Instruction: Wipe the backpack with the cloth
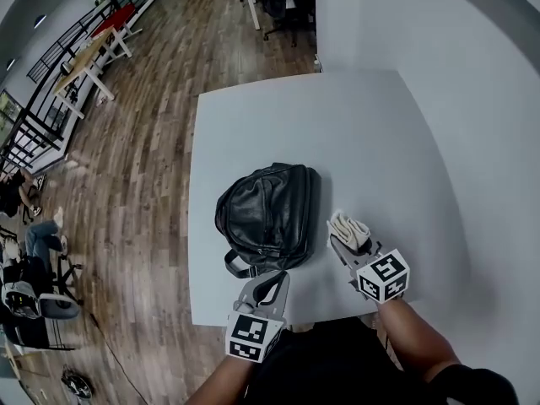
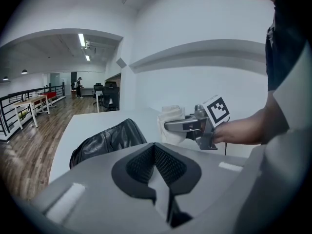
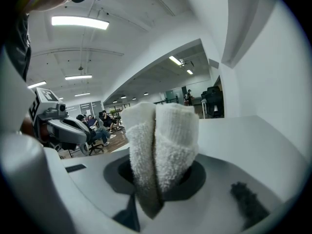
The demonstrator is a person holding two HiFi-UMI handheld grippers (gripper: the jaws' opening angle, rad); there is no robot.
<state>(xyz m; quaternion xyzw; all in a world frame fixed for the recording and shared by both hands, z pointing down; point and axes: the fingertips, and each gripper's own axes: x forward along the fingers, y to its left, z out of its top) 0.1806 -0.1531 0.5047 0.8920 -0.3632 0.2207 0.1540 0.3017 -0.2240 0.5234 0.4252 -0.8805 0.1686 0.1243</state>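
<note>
A black leather backpack (image 1: pixel 268 213) lies flat on the white table (image 1: pixel 380 142), its strap loop toward the front edge. My right gripper (image 1: pixel 343 243) is just right of the bag, shut on a folded white cloth (image 1: pixel 348 229) that sticks up out of the jaws. In the right gripper view the cloth (image 3: pixel 161 145) fills the middle. My left gripper (image 1: pixel 273 278) hovers at the table's front edge, just behind the strap, jaws shut with nothing between them. The left gripper view shows the backpack (image 2: pixel 107 140) ahead and the cloth (image 2: pixel 170 121) in the right gripper (image 2: pixel 187 126).
The table's left edge (image 1: pixel 192 226) drops to a wooden floor (image 1: pixel 126 167). A white wall (image 1: pixel 472 99) runs along the right. Seated people (image 1: pixel 34 243) and office chairs are far left; desks and dark chairs (image 1: pixel 283 2) stand at the back.
</note>
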